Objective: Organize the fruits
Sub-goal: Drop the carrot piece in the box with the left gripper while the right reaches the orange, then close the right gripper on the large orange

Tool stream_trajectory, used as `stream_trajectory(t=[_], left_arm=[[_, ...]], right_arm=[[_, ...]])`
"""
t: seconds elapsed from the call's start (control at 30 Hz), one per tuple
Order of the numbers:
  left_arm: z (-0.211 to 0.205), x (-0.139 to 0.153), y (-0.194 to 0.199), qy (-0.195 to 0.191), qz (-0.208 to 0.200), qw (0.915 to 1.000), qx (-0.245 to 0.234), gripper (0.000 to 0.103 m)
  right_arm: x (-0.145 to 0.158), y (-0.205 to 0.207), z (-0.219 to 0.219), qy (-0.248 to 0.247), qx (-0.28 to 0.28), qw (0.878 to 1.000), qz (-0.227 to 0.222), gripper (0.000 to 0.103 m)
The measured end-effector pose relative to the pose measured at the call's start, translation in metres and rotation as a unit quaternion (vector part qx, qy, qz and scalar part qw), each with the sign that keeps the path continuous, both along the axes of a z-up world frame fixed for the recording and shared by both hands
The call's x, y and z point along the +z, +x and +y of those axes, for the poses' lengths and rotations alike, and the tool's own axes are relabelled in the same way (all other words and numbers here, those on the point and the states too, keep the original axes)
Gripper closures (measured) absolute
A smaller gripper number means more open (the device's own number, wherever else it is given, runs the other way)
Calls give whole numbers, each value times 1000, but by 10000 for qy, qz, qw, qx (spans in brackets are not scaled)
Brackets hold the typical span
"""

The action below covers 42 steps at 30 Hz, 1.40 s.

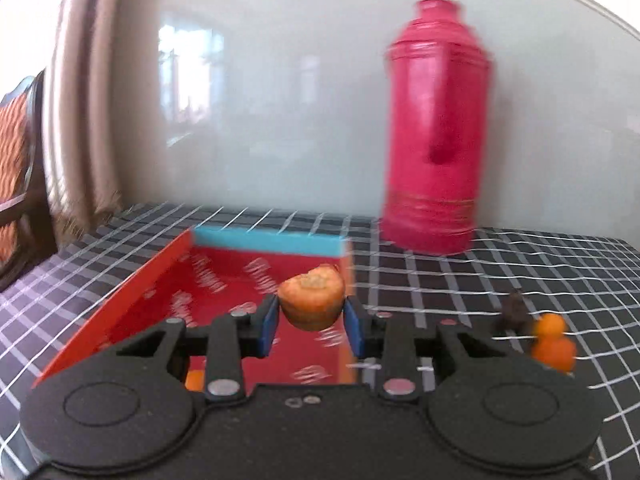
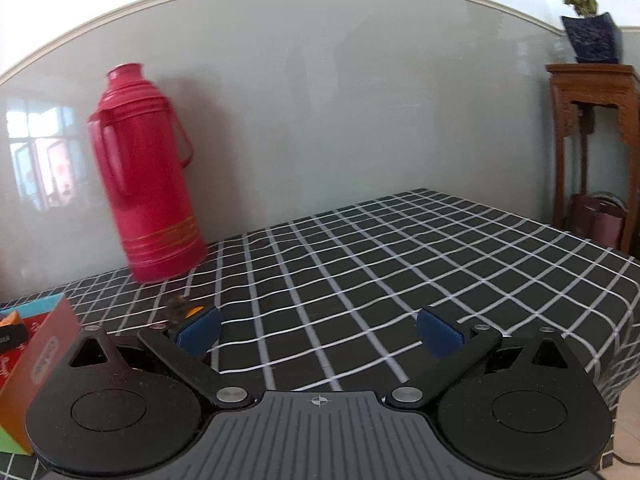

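Left tool (image 1: 311, 322): narrowed onto an orange fruit (image 1: 311, 302), one blue pad (image 1: 269, 326) on each flank; the fruit's tan calyx faces up, so it reads as a persimmon, though the frame is blurred. Fruit held above the floor of the box, not touching it.

Red cardboard box (image 1: 168, 280): open-topped, directly ahead of and beneath the left tool, red printed floor, turquoise far wall, orange left wall. A sliver of another orange item (image 1: 195, 380) shows on the box floor just behind the left tool's left finger; kind cannot be told.

Small orange fruits (image 1: 554, 344): two, one stacked against the other, on the counter to the right of the left tool, outside the box. A dark brown clump (image 1: 514, 312) lies just beside them, on their far left; blurred, kind unclear.

Red thermos (image 1: 436, 132): upright with side handle and gold bands, on the counter beyond the box and to the right of the left tool.

Right tool (image 2: 319, 330): spread wide, nothing between its blue pads (image 2: 440, 332); it hangs over bare black-and-white checked cloth on the counter (image 2: 400, 264). The box corner shows at its left, the thermos ahead-left.

Wooden stand (image 2: 592, 100): far right of the right tool, bearing a blue plant pot (image 2: 592, 38).
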<state>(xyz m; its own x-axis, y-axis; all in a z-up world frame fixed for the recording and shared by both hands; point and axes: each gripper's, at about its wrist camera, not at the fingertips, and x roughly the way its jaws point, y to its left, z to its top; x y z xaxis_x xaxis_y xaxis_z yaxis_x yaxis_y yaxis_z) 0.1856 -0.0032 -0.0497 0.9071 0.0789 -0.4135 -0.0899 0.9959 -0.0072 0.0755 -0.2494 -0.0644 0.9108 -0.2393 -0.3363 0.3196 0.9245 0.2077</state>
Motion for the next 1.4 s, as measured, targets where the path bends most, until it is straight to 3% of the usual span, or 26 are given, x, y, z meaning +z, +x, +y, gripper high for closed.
stream_trajectory(t=[0.23, 0.33, 0.37, 0.43, 0.47, 0.5, 0.67, 0.73, 0.83, 0.9, 0.97, 1.0, 1.4], left_arm=[[49, -6, 8, -245, 568, 9972, 422, 76], [64, -6, 3, -402, 631, 9957, 552, 69], [68, -5, 1, -427, 605, 9956, 576, 66], [78, -1, -5, -619, 507, 9952, 558, 51], [82, 0, -9, -676, 447, 9950, 578, 37], [87, 2, -12, -675, 362, 9951, 627, 33], [106, 10, -27, -735, 122, 9966, 363, 37], [109, 12, -33, -567, 5, 9970, 530, 26], [125, 17, -42, -721, -212, 9953, 615, 24], [138, 19, -46, -898, -279, 9925, 787, 22], [149, 20, -48, -962, -318, 9897, 1009, 22], [155, 20, -49, -990, -335, 9883, 1109, 22], [191, 24, -58, -1077, -380, 9803, 1610, 21]], right_arm=[[-2, 23, 34, -132, 415, 9989, 149, 0], [-6, 35, 46, -133, 613, 9976, 307, 0], [-8, 41, 50, -107, 688, 9969, 373, 0], [-10, 49, 56, -71, 777, 9959, 464, 0], [-12, 54, 59, -69, 833, 9952, 512, 0], [-13, 60, 62, -73, 878, 9944, 576, 0], [-16, 81, 78, -306, 1012, 9921, 669, 0], [-17, 87, 81, -347, 1026, 9918, 673, 0], [-18, 94, 82, -385, 947, 9925, 675, 1], [-18, 99, 82, -396, 906, 9928, 680, 9], [-20, 107, 82, -346, 933, 9919, 793, 48], [-22, 112, 81, -315, 910, 9913, 893, 51], [-33, 131, 83, -297, 859, 9891, 1160, 52]])
